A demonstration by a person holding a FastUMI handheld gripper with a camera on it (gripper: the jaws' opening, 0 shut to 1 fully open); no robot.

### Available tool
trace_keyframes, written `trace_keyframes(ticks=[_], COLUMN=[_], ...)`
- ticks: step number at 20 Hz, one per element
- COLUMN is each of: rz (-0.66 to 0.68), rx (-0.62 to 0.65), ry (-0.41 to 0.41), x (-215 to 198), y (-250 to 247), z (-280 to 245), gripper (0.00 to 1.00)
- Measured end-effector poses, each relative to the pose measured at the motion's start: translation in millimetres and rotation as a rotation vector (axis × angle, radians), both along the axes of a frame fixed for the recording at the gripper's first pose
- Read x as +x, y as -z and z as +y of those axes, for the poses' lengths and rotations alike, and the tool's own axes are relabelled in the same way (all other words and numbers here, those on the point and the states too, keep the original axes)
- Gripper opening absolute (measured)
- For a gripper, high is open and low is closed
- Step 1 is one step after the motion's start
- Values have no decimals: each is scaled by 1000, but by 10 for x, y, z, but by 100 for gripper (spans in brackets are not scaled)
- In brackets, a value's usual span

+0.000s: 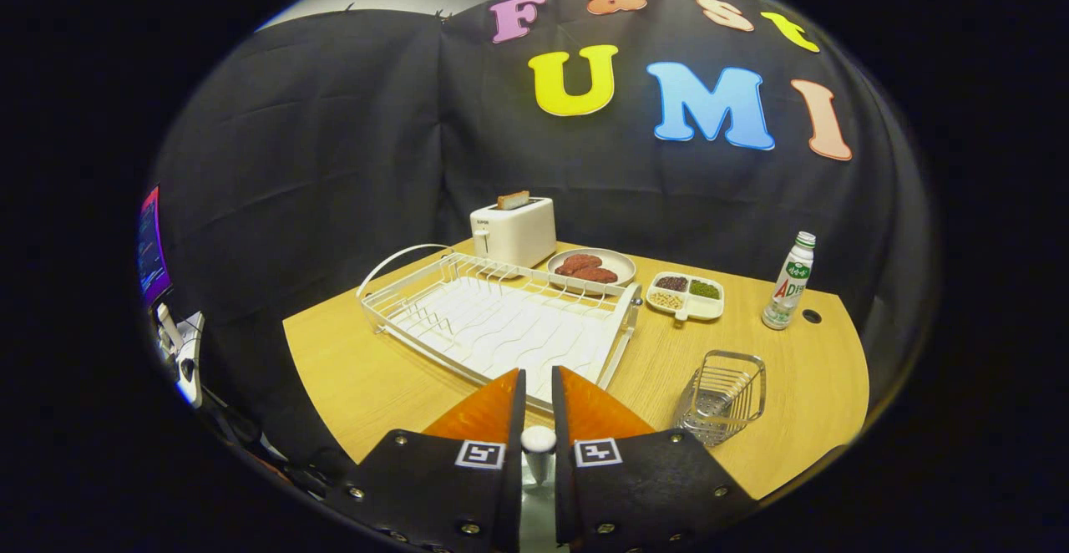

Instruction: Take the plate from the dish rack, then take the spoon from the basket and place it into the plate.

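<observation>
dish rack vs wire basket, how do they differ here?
The dish rack is white, wide and flat, just ahead of the tongs; the basket is bare metal, small and deep, off to their right. The rack has a looped handle; the basket has none. Both are wire and sit on the wooden table.

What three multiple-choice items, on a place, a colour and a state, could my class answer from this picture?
1. The bottle stands: A on a chair; B beyond the wire basket; C on a shelf.
2. The toaster is: A white; B red; C green.
3. The dish rack is: A stacked full; B overturned; C empty.
Key: B, it is past the basket; A, its body is white; C, bare wires.
The gripper, fingers close together, is over the rack's near rim.
</observation>
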State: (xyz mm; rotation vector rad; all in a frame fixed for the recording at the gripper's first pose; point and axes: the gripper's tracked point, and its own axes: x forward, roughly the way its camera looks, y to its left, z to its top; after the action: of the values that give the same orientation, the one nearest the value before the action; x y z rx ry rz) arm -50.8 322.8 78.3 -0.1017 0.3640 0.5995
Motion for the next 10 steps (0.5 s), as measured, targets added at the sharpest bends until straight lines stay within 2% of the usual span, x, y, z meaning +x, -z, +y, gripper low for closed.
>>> trace_keyframes(ticks=[5, 7, 10], rz=[-7, -21, -35], rx=[5, 21, 20], ry=[11, 14, 36], x=[35, 45, 40], y=[-77, -152, -241], z=[-77, -80, -191], gripper=[16, 25, 28])
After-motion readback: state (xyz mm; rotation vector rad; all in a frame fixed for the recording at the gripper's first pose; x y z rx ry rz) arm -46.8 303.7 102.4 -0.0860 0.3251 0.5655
